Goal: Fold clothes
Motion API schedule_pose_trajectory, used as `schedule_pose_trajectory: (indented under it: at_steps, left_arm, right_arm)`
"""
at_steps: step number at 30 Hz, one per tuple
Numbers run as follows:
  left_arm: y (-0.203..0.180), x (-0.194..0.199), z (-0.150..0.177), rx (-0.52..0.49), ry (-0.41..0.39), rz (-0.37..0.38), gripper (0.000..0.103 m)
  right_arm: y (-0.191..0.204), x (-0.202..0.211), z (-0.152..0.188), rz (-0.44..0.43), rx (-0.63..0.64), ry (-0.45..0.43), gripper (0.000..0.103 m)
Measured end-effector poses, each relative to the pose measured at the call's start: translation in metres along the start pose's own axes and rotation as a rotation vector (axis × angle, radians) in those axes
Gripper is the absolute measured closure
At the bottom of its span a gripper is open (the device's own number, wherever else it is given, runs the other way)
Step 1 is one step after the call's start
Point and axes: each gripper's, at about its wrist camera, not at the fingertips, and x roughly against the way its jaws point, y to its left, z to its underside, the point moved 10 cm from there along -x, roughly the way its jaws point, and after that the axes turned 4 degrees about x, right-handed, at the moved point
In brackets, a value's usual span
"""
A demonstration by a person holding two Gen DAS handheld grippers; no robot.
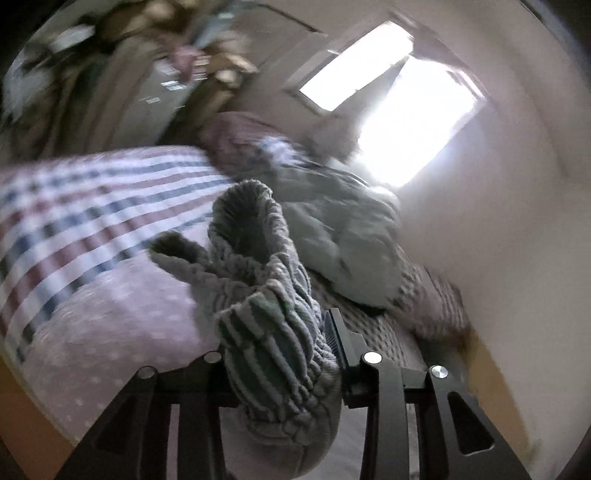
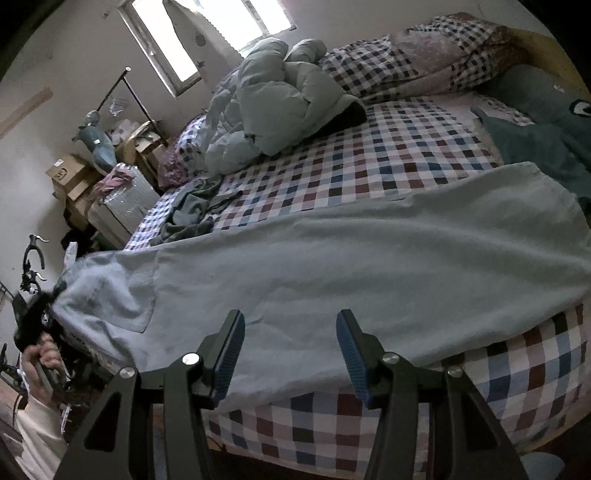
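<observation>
A pale blue-grey garment [image 2: 332, 258] with a patch pocket lies stretched along the near edge of the checked bed [image 2: 369, 162]. My right gripper [image 2: 291, 332] hovers open just above its near hem, with blue pads [image 2: 231, 350] apart and nothing between them. At the far left a hand holds my left gripper [image 2: 35, 317], which pinches the garment's end and lifts it off the bed. In the blurred left wrist view, my left gripper [image 1: 280, 343] is shut on the ribbed elastic waistband [image 1: 266, 302], which bunches up over the fingers and hides the left one.
A puffy pale green jacket [image 2: 280, 103] and a rumpled grey-green cloth [image 2: 192, 214] lie on the bed farther back. A teal plush item [image 2: 546, 147] sits at the right by the folded checked quilt [image 2: 406, 55]. Cardboard boxes [image 2: 74, 177] and clutter stand beside the bed under the window [image 2: 207, 33].
</observation>
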Motion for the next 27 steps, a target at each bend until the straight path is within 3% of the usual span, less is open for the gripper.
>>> schedule_pose_trajectory:
  at_steps: [9,17,22,27]
  left_arm:
    - [-0.160,-0.051,0.078,-0.273,0.200,0.102,0.072]
    - [-0.241,-0.112,0.171,-0.418,0.377,0.112,0.076]
    - [-0.264,-0.142,0.254,-0.518,0.447,0.049,0.077]
    - [-0.237,-0.180,0.352,-0.538,0.544,-0.054,0.076]
  right_arm:
    - [-0.028,0.001,0.013,-0.089,-0.065,-0.050,0.048]
    - [-0.070,0.015,0.013,-0.127,-0.176,-0.125,0.046]
    - [-0.100,0.026,0.011,-0.147,-0.263,-0.174,0.046]
    - [-0.129,0.025,0.012,-0.168,-0.382,-0.183,0.045]
